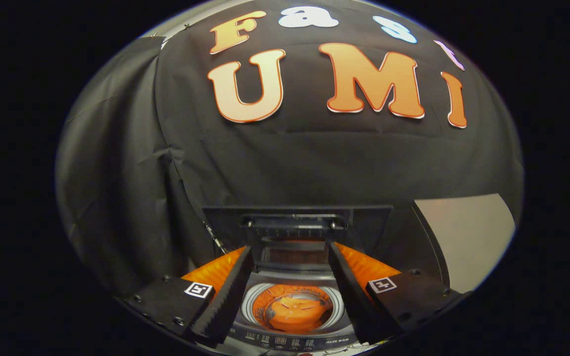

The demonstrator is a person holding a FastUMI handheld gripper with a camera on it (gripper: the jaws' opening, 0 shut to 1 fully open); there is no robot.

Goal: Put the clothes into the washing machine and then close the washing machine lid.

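One washing machine [292, 316]; hand-held gripper [290, 254] open.

The tool's [290, 249] spread fingers cover both sides of the washing machine [292, 341], and its control panel print is too small to tell.

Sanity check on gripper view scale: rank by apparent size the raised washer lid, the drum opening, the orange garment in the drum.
1. Raised lid, standing open beyond the fingers.
2. Drum opening, seen between the fingers.
3. Orange garment, lying inside the drum.
Lid is partly hidden, so 1 versus 2 is unsure. Gripper open, holding nothing.
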